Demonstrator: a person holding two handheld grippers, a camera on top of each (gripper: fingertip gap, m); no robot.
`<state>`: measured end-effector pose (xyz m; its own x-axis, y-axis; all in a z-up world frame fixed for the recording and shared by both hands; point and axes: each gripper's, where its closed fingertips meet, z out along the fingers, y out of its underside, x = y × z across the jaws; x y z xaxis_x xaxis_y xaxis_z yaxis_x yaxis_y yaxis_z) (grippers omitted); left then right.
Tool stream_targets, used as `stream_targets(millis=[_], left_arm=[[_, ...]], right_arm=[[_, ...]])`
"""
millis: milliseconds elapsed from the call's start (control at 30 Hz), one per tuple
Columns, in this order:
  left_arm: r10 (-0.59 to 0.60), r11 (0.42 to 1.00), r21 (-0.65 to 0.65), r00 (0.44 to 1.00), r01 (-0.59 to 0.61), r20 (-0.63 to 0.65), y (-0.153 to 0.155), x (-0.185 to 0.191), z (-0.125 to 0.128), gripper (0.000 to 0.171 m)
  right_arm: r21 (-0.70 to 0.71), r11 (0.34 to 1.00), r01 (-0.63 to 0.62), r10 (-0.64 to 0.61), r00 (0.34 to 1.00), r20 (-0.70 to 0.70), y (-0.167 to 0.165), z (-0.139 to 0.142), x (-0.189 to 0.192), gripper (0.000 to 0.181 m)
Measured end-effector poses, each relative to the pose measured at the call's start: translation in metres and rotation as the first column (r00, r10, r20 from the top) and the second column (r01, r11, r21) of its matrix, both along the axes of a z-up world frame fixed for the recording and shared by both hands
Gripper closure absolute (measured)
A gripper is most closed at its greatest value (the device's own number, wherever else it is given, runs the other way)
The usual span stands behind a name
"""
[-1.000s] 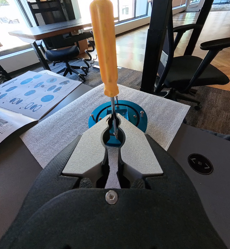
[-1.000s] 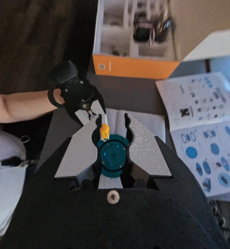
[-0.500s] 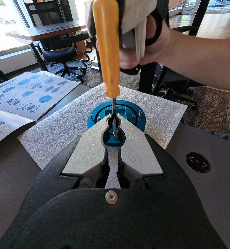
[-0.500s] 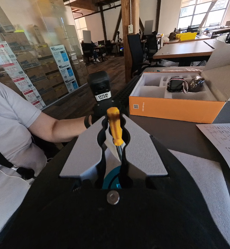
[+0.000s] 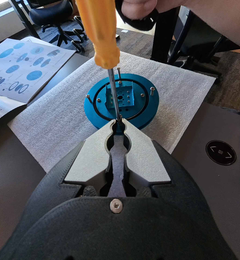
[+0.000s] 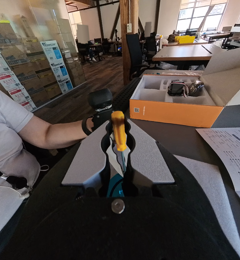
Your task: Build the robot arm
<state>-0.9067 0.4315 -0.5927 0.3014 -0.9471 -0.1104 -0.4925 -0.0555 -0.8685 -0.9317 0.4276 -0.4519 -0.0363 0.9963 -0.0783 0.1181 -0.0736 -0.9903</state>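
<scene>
Right gripper [image 6: 118, 122], newly arrived, clamps the yellow screwdriver [image 5: 98, 28] by its handle, while left gripper [image 5: 118, 120], drawn back, pinches its shaft tip over the blue flanged disc [image 5: 151, 112] at twelve o'clock on the foam sheet [image 5: 53, 119].

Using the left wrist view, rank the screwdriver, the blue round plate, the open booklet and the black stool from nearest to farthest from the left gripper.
1. screwdriver, its tip between the left gripper fingertips.
2. blue round plate, just ahead.
3. open booklet, off to the left.
4. black stool, beyond the table.

Both wrist views close, facing; share screwdriver [image 5: 101, 35].
</scene>
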Motion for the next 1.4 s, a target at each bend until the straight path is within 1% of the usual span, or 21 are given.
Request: stream_targets(millis=[133, 267, 333, 400, 467, 533, 633, 667, 733, 800, 833, 867, 900, 933, 1000, 1100, 1167, 1233, 1333, 1367, 1400], left_arm=[[-0.010, 1.000, 0.007, 1.000, 0.010, -0.004, -0.002, 0.000, -0.001, 0.168], [-0.004, 1.000, 0.018, 1.000, 0.005, -0.006, -0.001, 0.000, -0.001, 0.168], [-0.002, 1.000, 0.019, 1.000, 0.002, -0.006, -0.001, 0.000, -0.001, 0.168], [-0.002, 1.000, 0.017, 1.000, 0.002, -0.005, -0.001, 0.000, -0.001, 0.168], [-0.003, 1.000, 0.016, 1.000, 0.003, -0.005, -0.001, 0.000, -0.001, 0.168], [-0.003, 1.000, 0.017, 1.000, 0.003, -0.004, -0.001, 0.000, -0.001, 0.169], [-0.004, 1.000, 0.016, 1.000, 0.004, -0.004, -0.001, 0.001, -0.001, 0.169], [-0.005, 1.000, 0.014, 1.000, 0.005, -0.004, -0.001, 0.001, -0.001, 0.169], [-0.006, 1.000, 0.016, 1.000, 0.006, -0.005, -0.001, 0.001, -0.001, 0.169], [-0.007, 1.000, 0.019, 1.000, 0.007, -0.005, -0.002, 0.001, -0.001, 0.169], [-0.007, 1.000, 0.017, 1.000, 0.007, -0.005, -0.002, 0.001, -0.001, 0.169], [-0.008, 1.000, 0.015, 1.000, 0.008, -0.004, -0.002, 0.001, -0.001, 0.169], [-0.010, 1.000, 0.013, 1.000, 0.010, -0.003, -0.002, 0.001, -0.001, 0.169], [-0.011, 1.000, 0.013, 1.000, 0.011, -0.003, -0.002, 0.001, -0.001, 0.169], [-0.008, 1.000, 0.014, 1.000, 0.008, -0.002, -0.002, 0.001, -0.001, 0.169], [-0.005, 1.000, 0.017, 1.000, 0.005, -0.004, -0.002, 0.001, -0.001, 0.168], [-0.004, 1.000, 0.020, 1.000, 0.004, -0.005, -0.002, 0.001, -0.001, 0.169], [-0.002, 1.000, 0.024, 1.000, 0.003, -0.006, -0.001, 0.001, -0.001, 0.168], [0.014, 1.000, 0.026, 1.000, -0.014, -0.004, 0.001, -0.001, -0.001, 0.167], [0.019, 1.000, 0.019, 1.000, -0.019, 0.000, 0.001, -0.001, 0.000, 0.160], [0.019, 1.000, 0.008, 1.000, -0.019, 0.016, 0.000, -0.002, 0.003, 0.148]], right_arm=[[-0.003, 0.999, 0.049, -0.049, 0.998, -0.031, 0.003, 0.000, 0.003, 0.166], [0.039, 0.971, 0.234, -0.233, 0.972, -0.034, 0.011, 0.000, 0.010, 0.166], [0.081, 0.927, 0.367, -0.364, 0.930, -0.055, 0.010, 0.000, 0.011, 0.166], [0.078, 0.851, 0.520, -0.513, 0.853, -0.096, 0.010, 0.000, 0.014, 0.166], [0.063, 0.794, 0.604, -0.592, 0.793, -0.146, 0.007, 0.001, 0.016, 0.166], [0.062, 0.804, 0.592, -0.578, 0.801, -0.156, 0.003, 0.002, 0.013, 0.166], [0.068, 0.862, 0.502, -0.492, 0.862, -0.119, 0.001, 0.001, 0.006, 0.165], [0.066, 0.879, 0.471, -0.463, 0.880, -0.107, 0.002, 0.000, 0.004, 0.160], [0.046, 0.915, 0.400, -0.394, 0.913, -0.101, 0.004, 0.002, 0.000, 0.139], [0.016, 0.955, 0.297, -0.294, 0.951, -0.100, 0.002, 0.004, -0.007, 0.135], [0.001, 0.967, 0.253, -0.252, 0.965, -0.075, 0.001, 0.002, -0.011, 0.137], [-0.010, 0.982, 0.187, -0.187, 0.982, -0.034, -0.005, -0.003, -0.014, 0.158], [-0.002, 0.990, 0.143, -0.143, 0.989, -0.023, -0.009, -0.004, -0.017, 0.165], [0.034, 0.989, 0.144, -0.143, 0.990, -0.013, -0.008, -0.004, -0.018, 0.165], [0.110, 0.978, 0.179, -0.181, 0.984, 0.004, -0.006, -0.004, -0.018, 0.166], [0.113, 0.951, 0.289, -0.291, 0.957, 0.000, 0.004, -0.004, -0.012, 0.165], [0.093, 0.900, 0.425, -0.425, 0.905, -0.021, 0.015, -0.003, -0.003, 0.165], [0.081, 0.827, 0.556, -0.552, 0.831, -0.072, 0.020, -0.003, 0.005, 0.165], [0.135, 0.743, 0.655, -0.646, 0.756, -0.111, 0.017, -0.003, 0.010, 0.165], [0.152, 0.728, 0.668, -0.660, 0.744, -0.109, 0.016, -0.003, 0.010, 0.165], [0.159, 0.720, 0.676, -0.668, 0.736, -0.105, 0.016, -0.003, 0.010, 0.165]])
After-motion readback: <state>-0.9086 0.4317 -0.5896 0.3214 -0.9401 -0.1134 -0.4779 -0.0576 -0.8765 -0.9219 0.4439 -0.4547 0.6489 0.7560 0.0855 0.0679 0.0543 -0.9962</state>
